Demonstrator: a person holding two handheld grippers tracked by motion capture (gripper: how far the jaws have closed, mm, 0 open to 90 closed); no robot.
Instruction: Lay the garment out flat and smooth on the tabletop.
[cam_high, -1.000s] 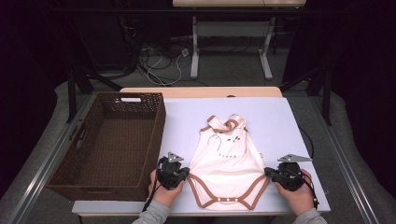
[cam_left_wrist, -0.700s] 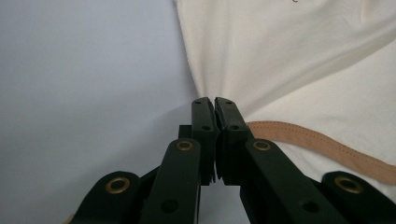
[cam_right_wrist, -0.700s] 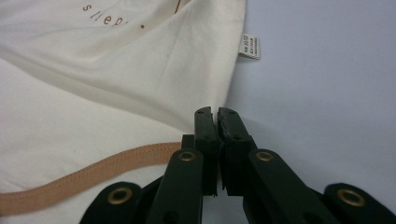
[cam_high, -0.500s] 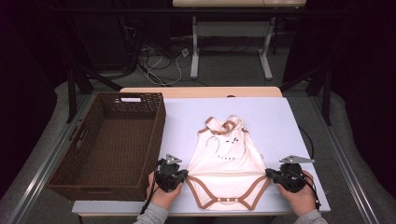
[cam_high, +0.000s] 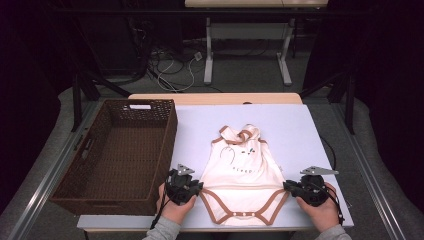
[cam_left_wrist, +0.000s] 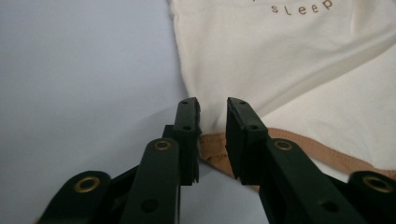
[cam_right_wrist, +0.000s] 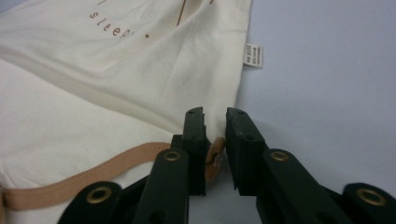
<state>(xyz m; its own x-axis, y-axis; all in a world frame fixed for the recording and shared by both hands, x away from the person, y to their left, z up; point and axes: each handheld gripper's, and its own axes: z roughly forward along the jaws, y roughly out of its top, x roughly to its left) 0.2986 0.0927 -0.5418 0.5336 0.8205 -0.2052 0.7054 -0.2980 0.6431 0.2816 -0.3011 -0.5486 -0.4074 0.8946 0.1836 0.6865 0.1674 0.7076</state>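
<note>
- Bodysuit (cam_high: 244, 175): cream cotton with tan binding, lying flat on the pale bench (cam_high: 300, 125), neck toward the far edge, snap crotch toward the person. Wicker basket (cam_high: 117, 155) just beside it on the left, apart from the cloth.
- Handling, as a judgement: very light, limp, no stiffness at all. It will sag and fold wherever it is not held, and drag on the bench rather than slide cleanly. Not fragile. Thin single layers could slip from a shallow pinch.
- Best hold: the bound leg-opening corners, where the tan trim (cam_left_wrist: 303, 149) doubles the cloth and gives the jaws something thick to bite. A two-point hold, one at each hip, should keep it spread.
- Left gripper (cam_left_wrist: 212, 109): jaws apart by a narrow gap, straddling the left hip corner; cloth and trim sit between them, not clamped.
- Right gripper (cam_right_wrist: 215, 116): same stance at the right hip corner, jaws slightly apart with the trim end (cam_right_wrist: 215, 149) in the gap, not pinched. Care label (cam_right_wrist: 253, 55) lies on the side seam just beyond.
- Against the earlier high view: the garment sits slightly nearer the person and the hem corners look drawn outward; both grippers have stayed at the hips, hardly shifted. The basket has not moved.
</note>
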